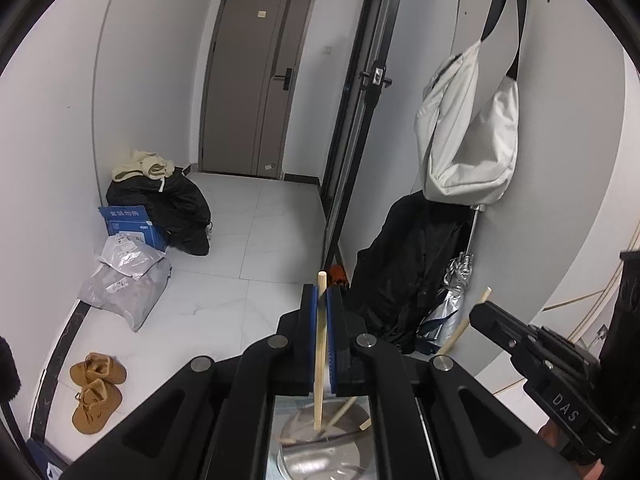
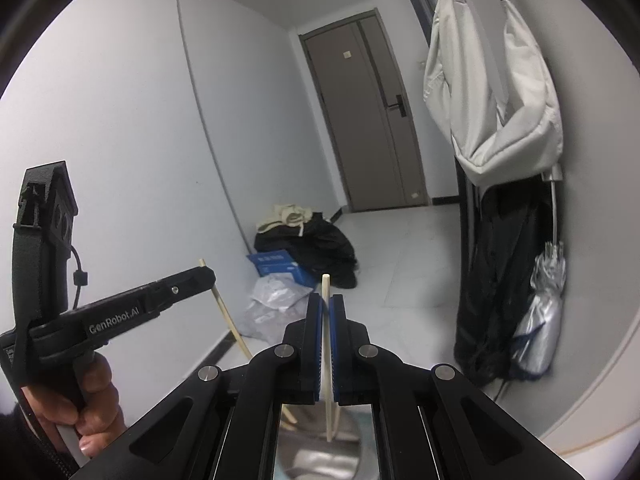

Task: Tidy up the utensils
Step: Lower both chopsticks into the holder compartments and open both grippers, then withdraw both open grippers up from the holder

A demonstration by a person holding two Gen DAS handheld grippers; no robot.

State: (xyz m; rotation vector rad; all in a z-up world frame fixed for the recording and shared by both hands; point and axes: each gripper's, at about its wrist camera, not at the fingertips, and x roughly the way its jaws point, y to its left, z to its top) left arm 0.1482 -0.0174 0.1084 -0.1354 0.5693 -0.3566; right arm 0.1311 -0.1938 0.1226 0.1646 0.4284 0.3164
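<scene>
Each gripper is closed on one wooden chopstick. The left gripper (image 1: 322, 300) pinches its chopstick (image 1: 320, 344) between blue pads, the stick standing almost upright. The right gripper (image 2: 326, 308) clamps the second chopstick (image 2: 327, 344) the same way. From the right wrist view, at 9 o'clock, the left tool's side reads "GenRobot.AI", with a hand (image 2: 86, 404) around its handle. From the left wrist view, the other tool reads "DAS". Below the jaws lies a metal bowl (image 1: 320, 456). At 12 o'clock stands a brown door (image 1: 256, 80), at 2 o'clock hangs a white bag (image 1: 468, 128).
</scene>
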